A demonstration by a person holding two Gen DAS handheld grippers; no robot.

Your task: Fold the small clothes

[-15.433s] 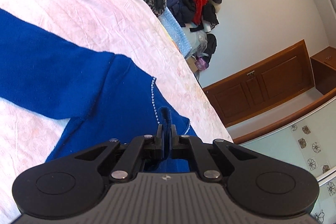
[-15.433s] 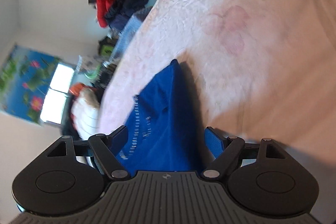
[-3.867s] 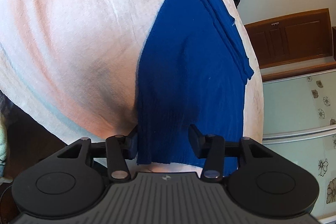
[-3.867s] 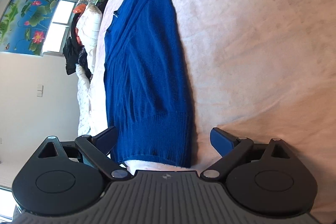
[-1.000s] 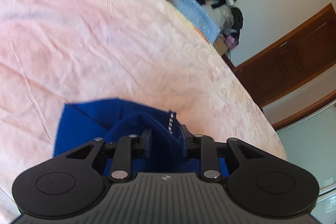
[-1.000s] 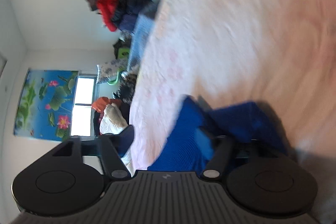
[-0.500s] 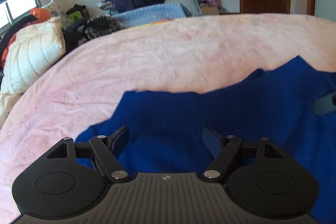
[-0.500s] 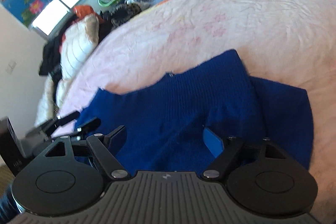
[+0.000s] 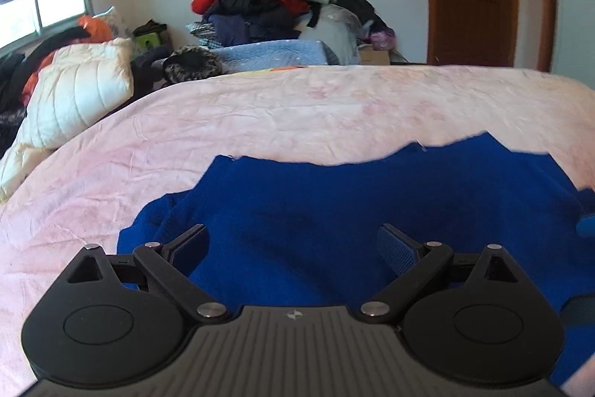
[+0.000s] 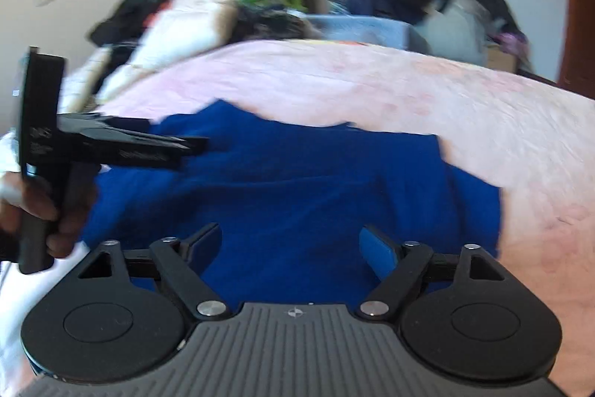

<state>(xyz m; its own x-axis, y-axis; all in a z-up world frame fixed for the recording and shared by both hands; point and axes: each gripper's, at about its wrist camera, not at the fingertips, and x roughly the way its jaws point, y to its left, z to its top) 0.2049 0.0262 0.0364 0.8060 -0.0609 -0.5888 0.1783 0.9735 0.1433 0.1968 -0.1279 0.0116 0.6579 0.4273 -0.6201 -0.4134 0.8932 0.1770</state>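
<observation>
Both hand-held grippers wide open over the fold — time to tidy it

The blue sweater [image 9: 334,207] lies bunched in a rough folded rectangle on the pink bed [image 9: 260,114]. The left hand-held gripper [image 9: 293,248] and the right hand-held gripper [image 10: 290,248] both hover over the sweater's near edge, jaws spread, gripping nothing. I'd square the uneven far edge and press the lumps flat — no yanking.

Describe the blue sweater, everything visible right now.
The blue sweater is a deep royal-blue knit, folded into a compact, roughly rectangular bundle lying flat on the pink bedspread. Its far edge is uneven, and a lower layer pokes out at its left side. Soft creases cross the top. The left gripper and right gripper are both open over its near edge, gripping nothing; whether they touch it is unclear.
</observation>
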